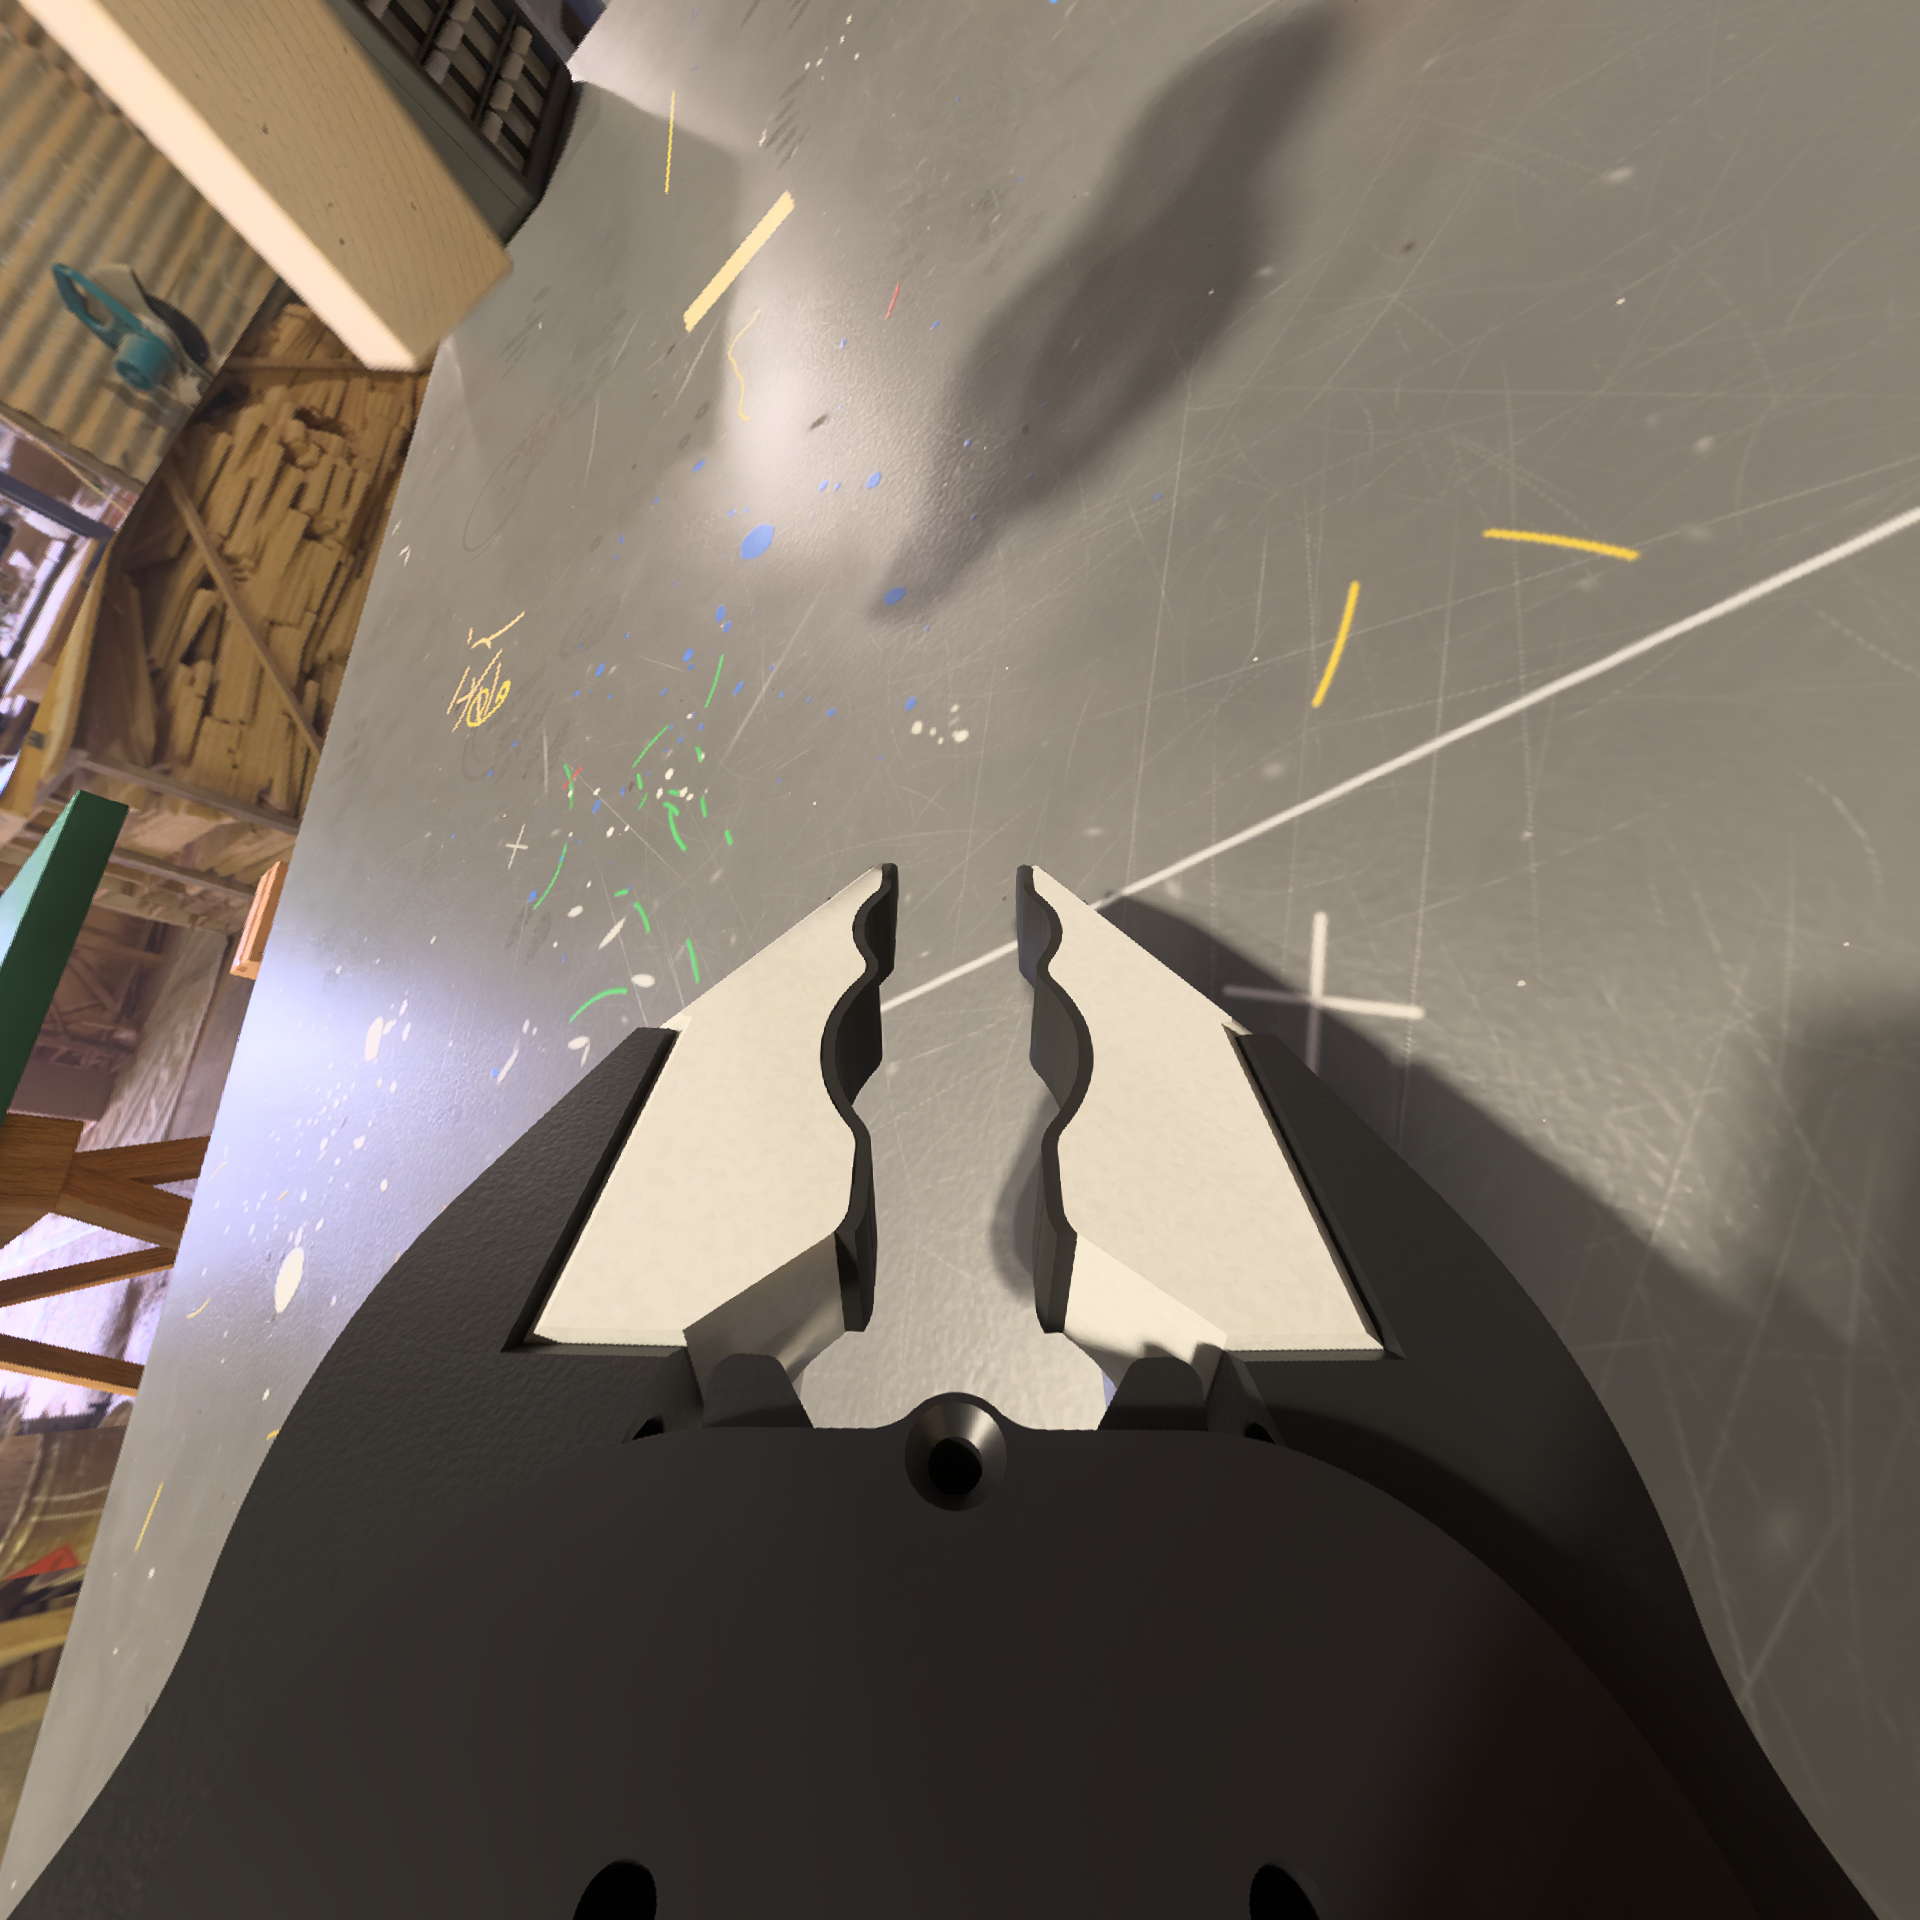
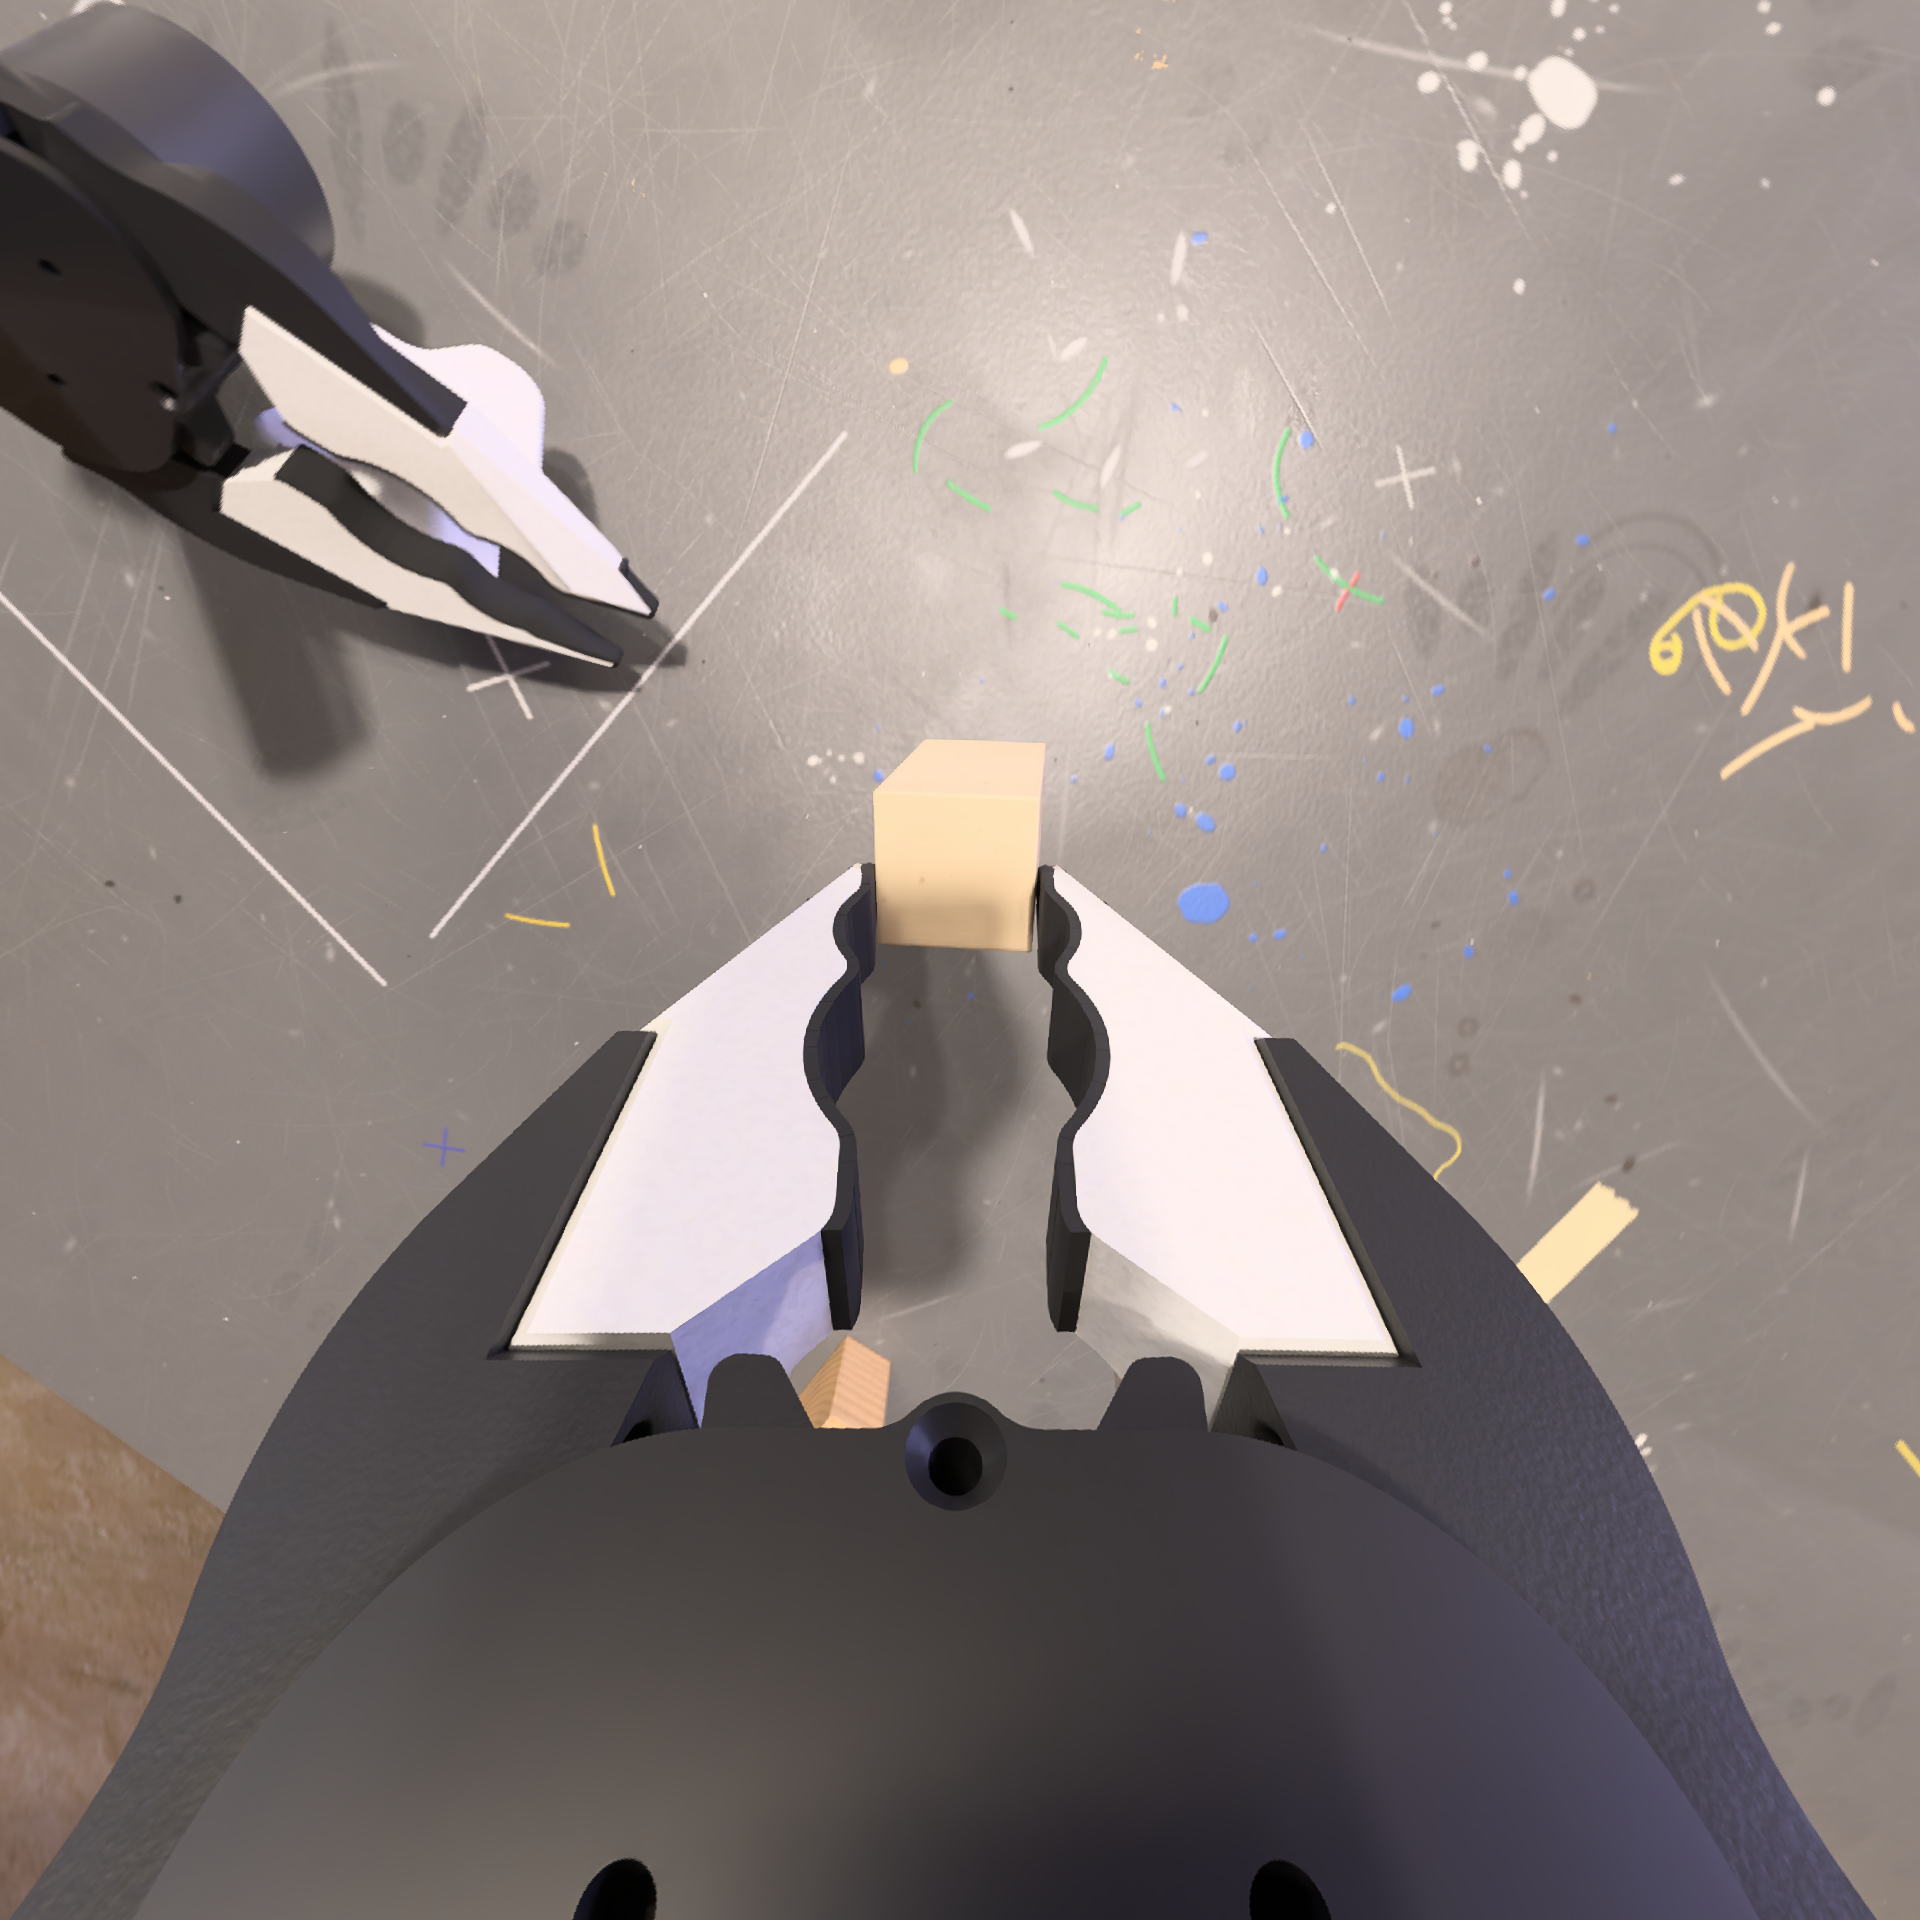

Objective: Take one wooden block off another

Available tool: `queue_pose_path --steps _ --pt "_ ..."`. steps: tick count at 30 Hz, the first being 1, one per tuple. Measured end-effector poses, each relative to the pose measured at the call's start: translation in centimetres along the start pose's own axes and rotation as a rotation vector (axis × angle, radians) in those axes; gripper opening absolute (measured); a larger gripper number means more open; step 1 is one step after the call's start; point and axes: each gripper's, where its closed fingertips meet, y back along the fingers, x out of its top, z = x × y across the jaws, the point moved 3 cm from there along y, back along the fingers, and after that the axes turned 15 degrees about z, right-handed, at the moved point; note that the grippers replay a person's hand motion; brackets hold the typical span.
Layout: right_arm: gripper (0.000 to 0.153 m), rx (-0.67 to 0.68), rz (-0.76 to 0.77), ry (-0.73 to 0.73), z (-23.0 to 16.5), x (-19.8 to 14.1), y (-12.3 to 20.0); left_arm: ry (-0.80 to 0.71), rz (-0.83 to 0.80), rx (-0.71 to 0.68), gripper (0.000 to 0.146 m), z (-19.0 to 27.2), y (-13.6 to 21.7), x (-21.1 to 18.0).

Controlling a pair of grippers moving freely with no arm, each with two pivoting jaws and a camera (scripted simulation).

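Right gripper [image 2: 954,883]: its fingers [image 2: 852,914] are clenched on the pale wooden block [image 2: 956,847], one tip pressed to each side face, the block sticking out past the tips toward 12 o'clock.
Second block [image 2: 847,1392]: only a darker, grained corner shows, low between the finger roots at 6 o'clock from the held block; the two look well apart, so the lift seems done.
Key relation: the held block is roughly cubic with no clear long axis; bare table [image 2: 1351,312] lies beyond it at 12 o'clock, a likely place to set it down.
Left gripper [image 1: 956,883]: fingers released with a clear gap, nothing between them, aimed at bare table; from the right wrist view it sits at 10 o'clock, well apart from both blocks.
Nearer gripper: the right.
Containers: a dark box [image 1: 468,73] of small compartments sits at the table's far edge in the left wrist view; contents too small to tell.
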Motion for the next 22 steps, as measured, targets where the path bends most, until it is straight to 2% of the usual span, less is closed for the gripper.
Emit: queue_pose_path --steps 4,8,14,22 --pt "0.031 0.045 -0.052 0.036 0.7 1.1 -2.3 -0.002 0.001 0.006 0.023 0.0 0.0 0.0" --pt "0.031 0.075 -0.091 0.042 1.2 1.1 -3.3 -0.003 0.004 0.006 0.023 0.0 0.0 0.0" --pt "0.031 0.130 -0.106 0.006 1.4 0.6 -4.0 0.000 0.006 0.002 0.023 0.0 0.0 0.1" --pt "0.031 0.126 -0.048 -0.005 1.7 0.9 -3.7 0.001 0.006 -0.004 0.023 0.0 0.0 0.0"
